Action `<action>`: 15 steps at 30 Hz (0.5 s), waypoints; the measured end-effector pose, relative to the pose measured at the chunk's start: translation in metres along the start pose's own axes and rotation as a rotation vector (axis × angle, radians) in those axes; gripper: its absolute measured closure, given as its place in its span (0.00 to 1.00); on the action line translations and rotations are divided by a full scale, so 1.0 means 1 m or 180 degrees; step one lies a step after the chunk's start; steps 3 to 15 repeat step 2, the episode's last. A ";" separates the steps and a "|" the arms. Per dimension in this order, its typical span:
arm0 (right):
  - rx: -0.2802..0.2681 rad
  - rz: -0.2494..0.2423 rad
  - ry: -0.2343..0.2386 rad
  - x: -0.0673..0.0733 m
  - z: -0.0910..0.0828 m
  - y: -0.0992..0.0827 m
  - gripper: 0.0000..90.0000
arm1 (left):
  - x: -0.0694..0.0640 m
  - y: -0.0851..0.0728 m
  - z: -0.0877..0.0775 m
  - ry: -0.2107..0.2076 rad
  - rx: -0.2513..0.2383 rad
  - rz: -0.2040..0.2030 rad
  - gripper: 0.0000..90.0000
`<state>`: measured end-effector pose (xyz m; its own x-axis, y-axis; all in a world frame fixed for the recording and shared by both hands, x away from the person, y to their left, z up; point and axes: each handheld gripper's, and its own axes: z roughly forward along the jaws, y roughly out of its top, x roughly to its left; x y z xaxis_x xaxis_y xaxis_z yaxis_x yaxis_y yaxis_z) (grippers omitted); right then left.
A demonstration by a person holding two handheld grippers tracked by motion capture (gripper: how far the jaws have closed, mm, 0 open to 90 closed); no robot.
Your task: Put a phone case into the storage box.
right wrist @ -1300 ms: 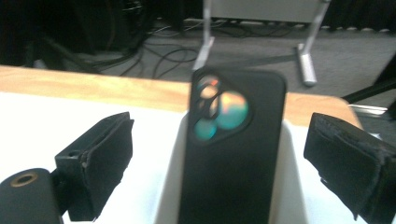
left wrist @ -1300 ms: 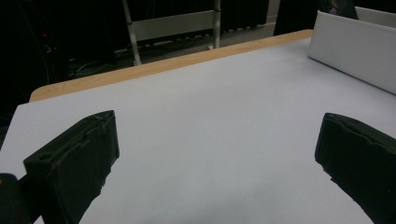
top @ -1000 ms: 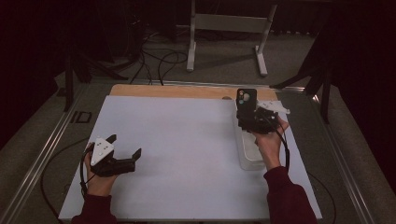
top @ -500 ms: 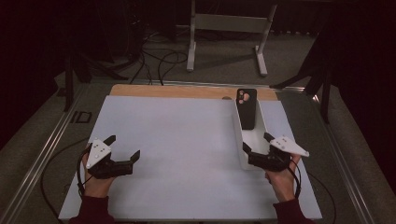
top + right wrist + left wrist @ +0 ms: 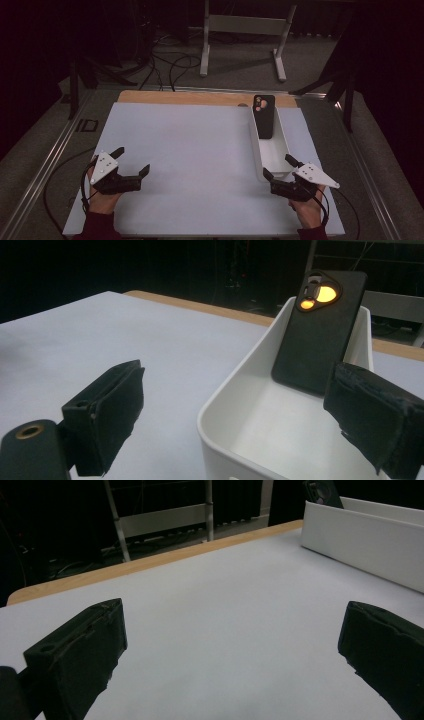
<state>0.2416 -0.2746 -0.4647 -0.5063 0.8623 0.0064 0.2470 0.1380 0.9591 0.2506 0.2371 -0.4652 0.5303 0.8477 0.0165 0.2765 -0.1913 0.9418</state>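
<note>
A black phone case [image 5: 264,115] [image 5: 318,327] with a camera cut-out leans upright against the far end of a long white bin [image 5: 263,157] [image 5: 225,412] at the table's right. The bin's side wall [image 5: 360,535] also crosses the left gripper view, with the case's top [image 5: 324,491] above it. My right gripper [image 5: 281,168] [image 5: 235,417] hovers open just short of the bin's near end, nothing between its jaws. Low at the table's near left my left gripper [image 5: 131,161] [image 5: 232,652] is open and empty.
The white table top [image 5: 190,150] has a wooden strip [image 5: 200,98] along its far edge. Beyond it are a metal stand [image 5: 245,30] and cables [image 5: 170,65] on the dark floor. A metal rail [image 5: 45,165] runs along the table's left side.
My right gripper let go of the phone case at the bin's far end and drew back to the near end. The case now leans in the bin. My left gripper barely shifted.
</note>
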 end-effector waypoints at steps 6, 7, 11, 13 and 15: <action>0.0000 0.0004 -0.0003 -0.001 0.000 -0.001 0.10 | 0.000 0.000 0.001 -0.0001 0.0013 0.0016 0.00; 0.0000 0.0004 -0.0003 -0.001 0.000 -0.001 0.10 | 0.000 0.000 0.001 -0.0001 0.0013 0.0016 0.00; 0.0000 0.0004 -0.0003 -0.001 0.000 -0.001 0.10 | 0.000 0.000 0.001 -0.0001 0.0013 0.0016 0.00; 0.0000 0.0004 -0.0003 -0.001 0.000 -0.001 0.10 | 0.000 0.000 0.001 -0.0001 0.0013 0.0016 0.00; 0.0000 0.0004 -0.0003 -0.001 0.000 -0.001 0.10 | 0.000 0.000 0.001 -0.0001 0.0013 0.0016 0.00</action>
